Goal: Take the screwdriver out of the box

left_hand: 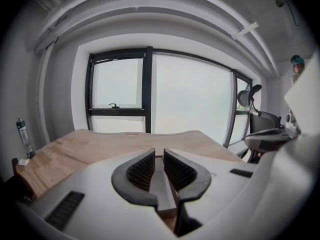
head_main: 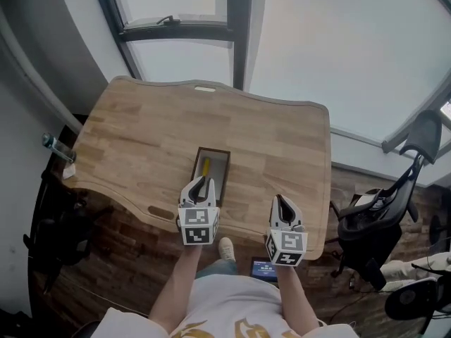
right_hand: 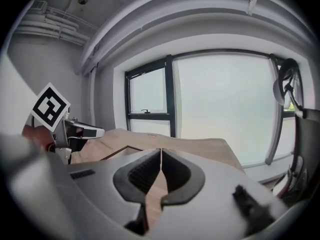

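Observation:
A narrow dark-rimmed box (head_main: 197, 164) lies on the wooden table (head_main: 141, 132), near its front edge. Inside it lies a screwdriver with a yellow handle (head_main: 206, 166). My left gripper (head_main: 203, 182) hovers over the near end of the box, pointing along it. Its jaws (left_hand: 159, 152) stand almost together, with only a thin slit and nothing between them. My right gripper (head_main: 281, 200) hangs to the right of the box over the table's front edge. It is shut and empty (right_hand: 160, 150). The left gripper's marker cube (right_hand: 50, 107) shows at the left of the right gripper view.
A bottle (head_main: 56, 146) stands at the table's left edge. A black office chair (head_main: 384, 220) is off the table's right end. Large windows (head_main: 211, 20) run behind the table. A dark screen (head_main: 265, 267) lies on the floor by the person's shoe (head_main: 226, 248).

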`<state>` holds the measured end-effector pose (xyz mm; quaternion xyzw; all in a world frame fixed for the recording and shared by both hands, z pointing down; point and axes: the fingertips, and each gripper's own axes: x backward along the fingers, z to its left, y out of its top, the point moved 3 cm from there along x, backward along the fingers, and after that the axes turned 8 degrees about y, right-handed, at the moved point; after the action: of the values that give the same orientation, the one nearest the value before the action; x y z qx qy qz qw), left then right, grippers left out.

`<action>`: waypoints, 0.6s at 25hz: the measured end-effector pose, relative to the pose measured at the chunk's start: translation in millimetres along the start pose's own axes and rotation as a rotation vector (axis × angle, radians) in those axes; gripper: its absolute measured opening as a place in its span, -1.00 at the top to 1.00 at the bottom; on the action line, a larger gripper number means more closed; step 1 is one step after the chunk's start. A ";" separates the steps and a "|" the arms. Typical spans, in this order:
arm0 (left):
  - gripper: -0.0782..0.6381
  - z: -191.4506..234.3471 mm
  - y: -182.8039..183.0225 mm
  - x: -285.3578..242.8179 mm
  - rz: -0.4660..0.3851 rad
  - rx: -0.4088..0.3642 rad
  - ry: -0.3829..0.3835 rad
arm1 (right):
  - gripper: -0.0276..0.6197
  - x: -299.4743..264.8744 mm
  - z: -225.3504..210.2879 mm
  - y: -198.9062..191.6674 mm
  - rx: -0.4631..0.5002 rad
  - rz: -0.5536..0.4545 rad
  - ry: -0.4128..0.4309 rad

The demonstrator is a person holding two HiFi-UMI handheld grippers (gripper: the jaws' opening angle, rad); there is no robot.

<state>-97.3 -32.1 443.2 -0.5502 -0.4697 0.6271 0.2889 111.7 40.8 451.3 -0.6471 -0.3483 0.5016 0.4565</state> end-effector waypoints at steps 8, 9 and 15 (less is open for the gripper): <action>0.53 13.0 0.0 -70.8 0.068 0.028 -0.021 | 0.82 -49.1 -23.6 -1.5 -0.018 0.043 -0.038; 0.53 13.8 0.1 -75.5 0.075 0.035 -0.018 | 0.81 -51.7 -25.1 -2.8 -0.019 0.052 -0.038; 0.51 9.7 -6.2 -87.4 0.117 0.039 -0.009 | 0.81 -61.4 -28.2 -4.5 -0.021 0.077 -0.022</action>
<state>-87.6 -109.1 485.0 -0.5679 -0.4257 0.6546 0.2604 123.4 -20.3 478.1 -0.6594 -0.3333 0.5220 0.4261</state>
